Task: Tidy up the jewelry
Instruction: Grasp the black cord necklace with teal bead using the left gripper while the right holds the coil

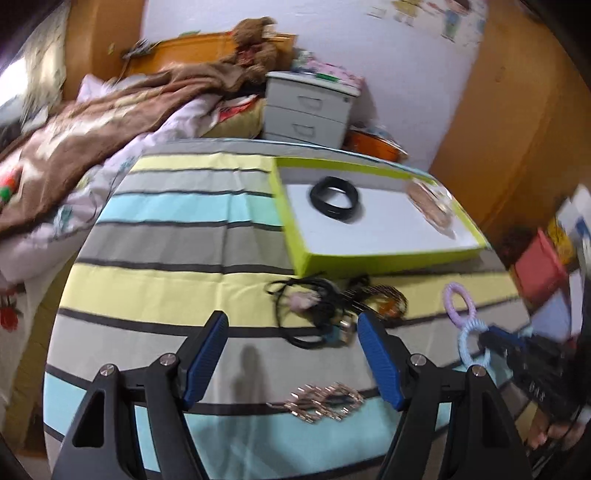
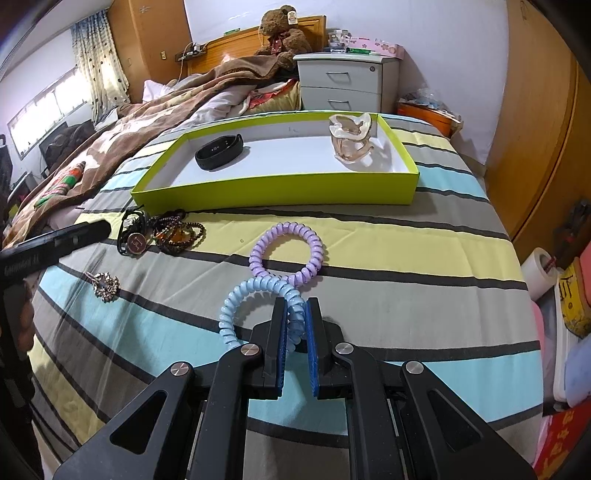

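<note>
My right gripper [image 2: 295, 308] is shut on a pale blue coil hair tie [image 2: 236, 310], which lies against a purple coil tie [image 2: 286, 251] on the striped bedspread. Both ties [image 1: 460, 302] and the right gripper [image 1: 496, 341] show at the right of the left wrist view. My left gripper [image 1: 292, 319] is open and holds nothing. It hovers above a sparkly brooch [image 1: 321, 402], just short of a tangle of black cord, a round pendant and beaded bracelets [image 1: 332, 306]. Beyond sits a lime-green tray [image 2: 273, 192] holding a black band [image 2: 218, 147] and a clear scrunchie [image 2: 351, 138].
A rumpled brown blanket [image 2: 159, 110] covers the bed's left side. A white two-drawer nightstand [image 2: 345, 83] and a teddy bear [image 2: 282, 35] stand behind the tray. Wooden wardrobe doors [image 2: 539, 129] and stacked boxes [image 2: 569, 295] line the right edge.
</note>
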`<state>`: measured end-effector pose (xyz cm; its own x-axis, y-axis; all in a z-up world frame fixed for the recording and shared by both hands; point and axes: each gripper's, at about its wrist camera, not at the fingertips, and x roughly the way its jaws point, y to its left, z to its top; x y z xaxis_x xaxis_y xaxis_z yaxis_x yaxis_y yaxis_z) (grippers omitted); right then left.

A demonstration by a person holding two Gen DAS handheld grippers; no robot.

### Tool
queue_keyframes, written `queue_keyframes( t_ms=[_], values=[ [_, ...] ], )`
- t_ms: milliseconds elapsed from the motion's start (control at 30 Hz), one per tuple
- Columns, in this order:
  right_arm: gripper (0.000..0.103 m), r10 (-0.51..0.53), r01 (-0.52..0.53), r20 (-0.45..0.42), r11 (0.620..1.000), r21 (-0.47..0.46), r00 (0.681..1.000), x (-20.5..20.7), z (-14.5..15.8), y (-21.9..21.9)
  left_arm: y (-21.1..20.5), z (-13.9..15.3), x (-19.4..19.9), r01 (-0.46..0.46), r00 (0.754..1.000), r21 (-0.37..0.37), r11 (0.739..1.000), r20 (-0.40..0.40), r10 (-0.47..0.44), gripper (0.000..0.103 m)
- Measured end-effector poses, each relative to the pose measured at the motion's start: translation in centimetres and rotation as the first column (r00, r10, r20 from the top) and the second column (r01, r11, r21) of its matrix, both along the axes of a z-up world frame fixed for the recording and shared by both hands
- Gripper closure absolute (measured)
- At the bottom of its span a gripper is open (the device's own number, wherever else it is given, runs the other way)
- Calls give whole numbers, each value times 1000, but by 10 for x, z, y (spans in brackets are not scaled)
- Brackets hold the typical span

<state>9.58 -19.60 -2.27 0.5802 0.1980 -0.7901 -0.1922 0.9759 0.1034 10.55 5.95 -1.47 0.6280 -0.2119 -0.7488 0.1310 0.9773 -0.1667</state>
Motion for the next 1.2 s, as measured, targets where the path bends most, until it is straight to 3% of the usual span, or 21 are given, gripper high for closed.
queue_keyframes(
  t_ms=[133,200,267,433,800,967,1100,1200],
  values=[
    [93,-1,1,-1,1000,8,1000,0,0,0,-22,-4,-1,70,998,45,997,-10,-69,37],
    [93,-1,1,0,1000,11,1000,-1,-1,-2,-27,-7,2,86,996,41,995,-24,-85,44],
    [93,-2,2,0,1000,15,1000,-1,-1,-3,-30,-10,3,89,996,45,995,-34,-88,61],
    [93,-8,8,-2,1000,29,1000,0,-2,-6,-33,-13,6,110,993,33,993,-45,-109,73],
    [93,-14,15,-8,999,47,1000,0,-2,-11,-43,-17,12,146,987,48,988,-70,-143,71],
    [93,-14,14,-10,999,48,1000,0,-3,-12,-51,-19,16,185,981,66,981,-73,-180,53],
    [93,-14,14,-9,999,49,1000,0,-3,-12,-55,-20,14,185,981,99,978,-73,-178,54],
    [93,-14,15,-9,999,50,1000,0,-3,-12,-56,-20,14,179,983,125,976,-72,-171,64]
  ],
)
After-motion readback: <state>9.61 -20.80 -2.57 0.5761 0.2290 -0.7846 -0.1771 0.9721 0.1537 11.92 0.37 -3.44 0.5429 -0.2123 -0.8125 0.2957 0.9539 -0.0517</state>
